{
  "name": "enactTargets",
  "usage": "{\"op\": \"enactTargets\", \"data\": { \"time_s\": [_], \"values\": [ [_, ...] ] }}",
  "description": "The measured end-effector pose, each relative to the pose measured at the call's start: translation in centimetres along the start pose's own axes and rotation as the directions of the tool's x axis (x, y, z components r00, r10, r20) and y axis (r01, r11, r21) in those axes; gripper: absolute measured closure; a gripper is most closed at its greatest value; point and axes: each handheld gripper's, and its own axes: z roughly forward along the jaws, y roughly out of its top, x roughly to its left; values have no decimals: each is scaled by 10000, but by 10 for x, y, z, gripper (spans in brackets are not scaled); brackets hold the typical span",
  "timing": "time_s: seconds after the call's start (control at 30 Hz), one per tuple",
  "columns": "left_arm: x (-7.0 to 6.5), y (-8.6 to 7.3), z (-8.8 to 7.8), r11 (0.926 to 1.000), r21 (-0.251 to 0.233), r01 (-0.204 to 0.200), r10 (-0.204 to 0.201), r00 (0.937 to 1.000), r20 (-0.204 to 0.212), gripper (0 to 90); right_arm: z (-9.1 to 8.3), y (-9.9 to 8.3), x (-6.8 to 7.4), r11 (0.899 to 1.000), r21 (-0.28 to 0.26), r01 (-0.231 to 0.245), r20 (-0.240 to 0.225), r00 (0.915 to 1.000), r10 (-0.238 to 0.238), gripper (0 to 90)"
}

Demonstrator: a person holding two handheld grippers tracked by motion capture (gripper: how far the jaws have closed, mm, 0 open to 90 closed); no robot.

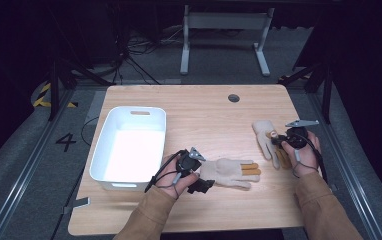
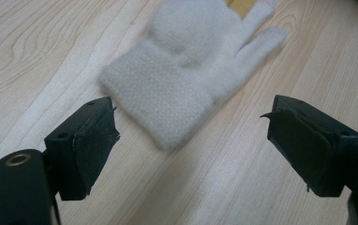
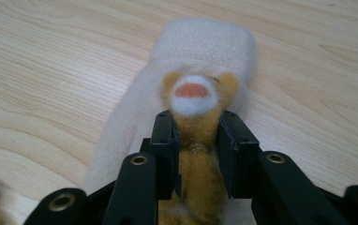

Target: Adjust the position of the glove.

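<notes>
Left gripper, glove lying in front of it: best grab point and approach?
Take the glove by its cuff. The cuff is the thick, blunt end nearest the left gripper, whose jaws stand open, and the fingers point away. Come in low along the table from the cuff side.

both forearms in tan sleeves come in from the bottom of the high view. the left hand (image 1: 171,172) holds the left black two-jaw gripper (image 1: 202,184) low over the table, pointing right, its jaws spread wide apart with nothing between them. the right hand (image 1: 306,152) holds the right black two-jaw gripper (image 3: 197,140) pointing left, jaws pressed together on a yellow-brown fuzzy glove finger (image 3: 197,126).
</notes>
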Motion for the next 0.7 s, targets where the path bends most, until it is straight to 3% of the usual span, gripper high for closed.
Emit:
{"op": "enactTargets", "data": {
  "time_s": [0.37, 0.7],
  "values": [
    [1, 0, -1, 10000, -12, -10, 10, 10000, 30, 165, -15, 10, 5, 9984, -369, 435, -76, 9990, -438, 703],
    [3, -1, -5, 10000, -12, -3, 4, 10000, 88, 167, -31, 18, 9, 9951, -544, 827, -671, 9940, -863, 703]
  ]
}}
